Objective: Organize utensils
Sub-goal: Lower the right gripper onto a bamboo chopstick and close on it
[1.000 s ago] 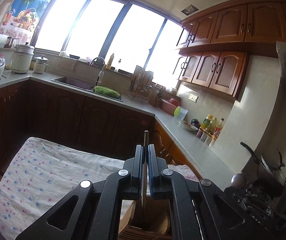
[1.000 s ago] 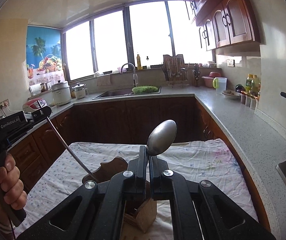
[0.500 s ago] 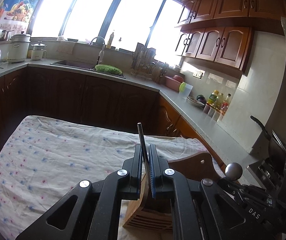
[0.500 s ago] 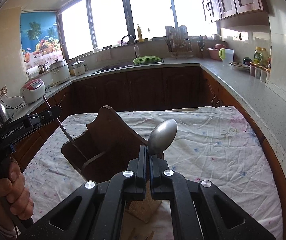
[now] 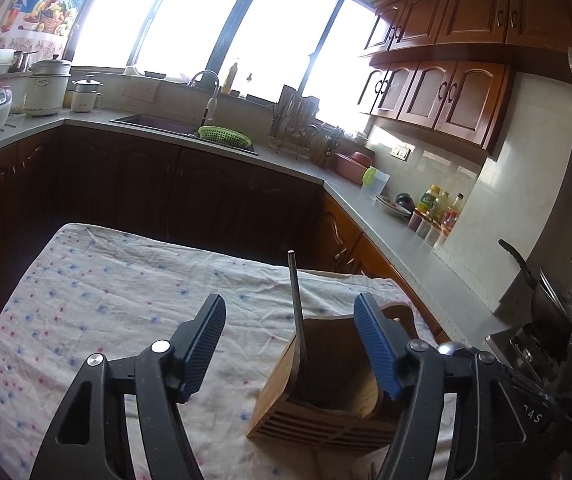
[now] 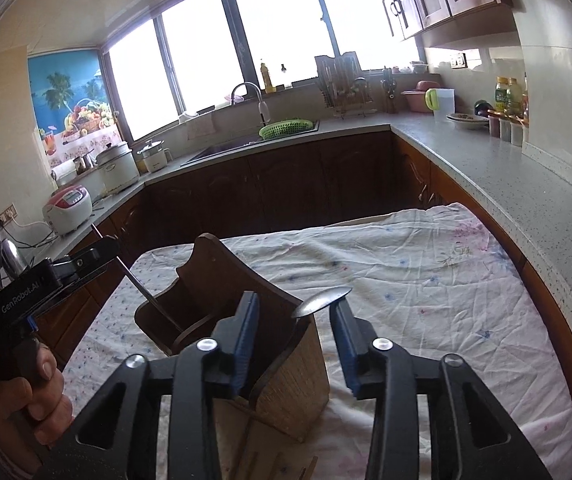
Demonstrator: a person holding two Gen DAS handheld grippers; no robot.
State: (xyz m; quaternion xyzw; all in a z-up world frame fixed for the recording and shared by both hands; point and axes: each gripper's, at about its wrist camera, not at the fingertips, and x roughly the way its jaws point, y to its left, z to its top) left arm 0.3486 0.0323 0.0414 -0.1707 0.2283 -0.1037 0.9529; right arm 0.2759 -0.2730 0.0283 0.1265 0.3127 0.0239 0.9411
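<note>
- Two handheld grippers hang over a wooden utensil holder (image 5: 326,380) on a table covered with a flower-print cloth (image 5: 98,304), in a kitchen with dark wood cabinets.
- The left gripper (image 5: 291,346) has just been opening; its blue-padded jaws stand spread wide, and a thin metal utensil handle (image 5: 297,308) rises free between them, touching neither pad, its lower end down in the holder's near compartment.
- Only the left wrist view shows the hob at far right, with a dark pan (image 5: 542,292) on it, and the spice bottles (image 5: 438,208) along the right-hand counter.
- The right gripper (image 6: 295,334) has also just been opening; its jaws are parted, and a steel spoon (image 6: 322,301) stands in the holder's nearer, right-hand slot, its bowl lying between the fingertips and close against the right one; contact there cannot be told.
- Only the right wrist view shows a hand (image 6: 26,396) wrapped round the left gripper's grip at near left, that tool angled down toward the holder, and the thin handle leaning slantwise into the holder's left, far compartment.
- Both views share the sink with a green basket (image 6: 285,128) and the rice cookers (image 6: 118,168) under the bright windows.
</note>
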